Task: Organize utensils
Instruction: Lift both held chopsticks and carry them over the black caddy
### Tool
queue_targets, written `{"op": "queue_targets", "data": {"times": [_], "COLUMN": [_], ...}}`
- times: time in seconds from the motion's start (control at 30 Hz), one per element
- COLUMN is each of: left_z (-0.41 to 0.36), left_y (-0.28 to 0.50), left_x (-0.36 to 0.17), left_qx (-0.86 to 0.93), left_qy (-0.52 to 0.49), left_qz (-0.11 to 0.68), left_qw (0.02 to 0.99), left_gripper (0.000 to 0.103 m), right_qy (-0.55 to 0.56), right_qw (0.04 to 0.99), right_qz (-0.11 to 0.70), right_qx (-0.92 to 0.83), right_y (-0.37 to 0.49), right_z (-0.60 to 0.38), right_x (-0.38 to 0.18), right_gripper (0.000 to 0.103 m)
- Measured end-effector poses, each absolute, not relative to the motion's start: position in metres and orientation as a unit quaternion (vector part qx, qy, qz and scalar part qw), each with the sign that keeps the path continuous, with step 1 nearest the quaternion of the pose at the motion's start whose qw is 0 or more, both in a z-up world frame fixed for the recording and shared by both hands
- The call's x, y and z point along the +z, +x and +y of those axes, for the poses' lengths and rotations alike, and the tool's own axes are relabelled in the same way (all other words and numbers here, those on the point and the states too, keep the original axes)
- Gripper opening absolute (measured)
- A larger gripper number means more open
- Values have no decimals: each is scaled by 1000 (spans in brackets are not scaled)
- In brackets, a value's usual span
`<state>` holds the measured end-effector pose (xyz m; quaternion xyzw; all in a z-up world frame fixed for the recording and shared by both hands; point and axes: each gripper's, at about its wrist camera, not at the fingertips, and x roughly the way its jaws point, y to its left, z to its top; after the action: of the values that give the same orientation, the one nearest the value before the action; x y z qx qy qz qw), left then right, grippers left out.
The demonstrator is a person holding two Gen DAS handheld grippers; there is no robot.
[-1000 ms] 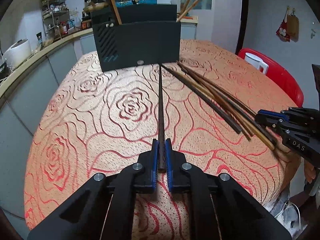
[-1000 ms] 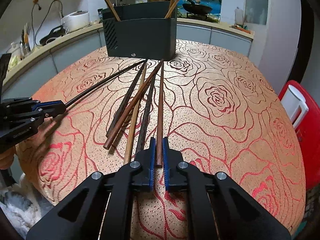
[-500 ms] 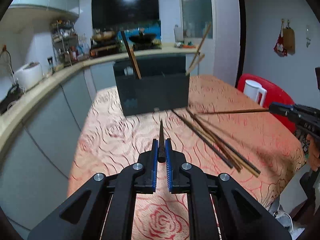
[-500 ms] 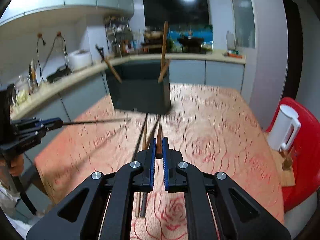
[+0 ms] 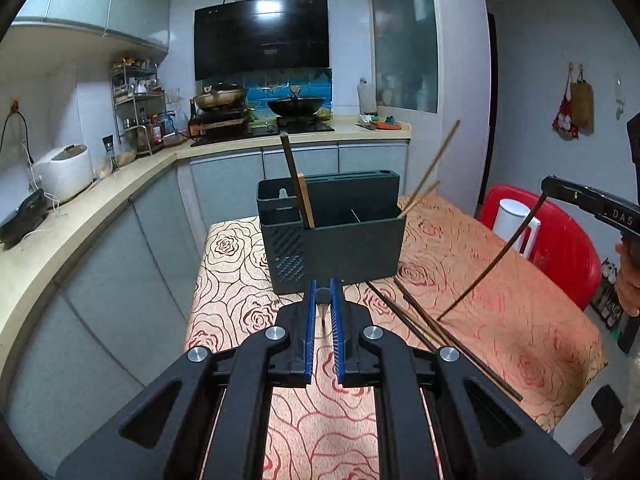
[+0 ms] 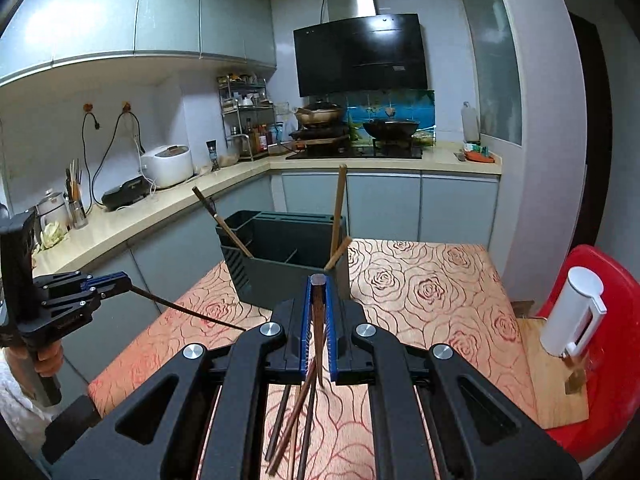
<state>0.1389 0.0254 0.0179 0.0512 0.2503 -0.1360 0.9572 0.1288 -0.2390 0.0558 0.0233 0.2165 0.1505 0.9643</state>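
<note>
A dark grey utensil holder (image 5: 332, 236) (image 6: 280, 264) stands on the table with a few chopsticks in its compartments. My left gripper (image 5: 322, 300) (image 6: 116, 282) is shut on a black chopstick (image 6: 188, 312), held raised with its tip hanging down. My right gripper (image 6: 318, 284) (image 5: 548, 188) is shut on a brown chopstick (image 5: 492, 260) (image 6: 318, 320), also raised with its tip down above the table. Several loose chopsticks (image 5: 420, 328) (image 6: 296, 416) lie on the cloth in front of the holder.
The table has a rose-patterned cloth (image 5: 500, 312) (image 6: 420, 280). A red chair (image 5: 560, 240) (image 6: 612, 320) with a white jug (image 5: 516, 224) (image 6: 572, 316) stands at the right. A kitchen counter (image 5: 80, 216) runs along the left and back.
Both grippers have lifted their chopsticks off the table and tipped them up; the views have swung from the tabletop up toward the kitchen. The chopsticks now hang tip down.
</note>
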Motion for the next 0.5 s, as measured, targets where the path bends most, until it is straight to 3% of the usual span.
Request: {"op": "queue_targets", "data": {"times": [0.5], "left_z": [28], "left_y": [164], "left_x": [67], "left_qx": [-162], "left_qy": [49], "left_qz": [248], "left_qw": [954], "left_gripper": [7], "right_qy": [16], "right_qw": [962], "right_qz": [214], "right_qx": [166], "right_y": [159], "right_z": [-222], "right_x": [106], "right_gripper": [7]}}
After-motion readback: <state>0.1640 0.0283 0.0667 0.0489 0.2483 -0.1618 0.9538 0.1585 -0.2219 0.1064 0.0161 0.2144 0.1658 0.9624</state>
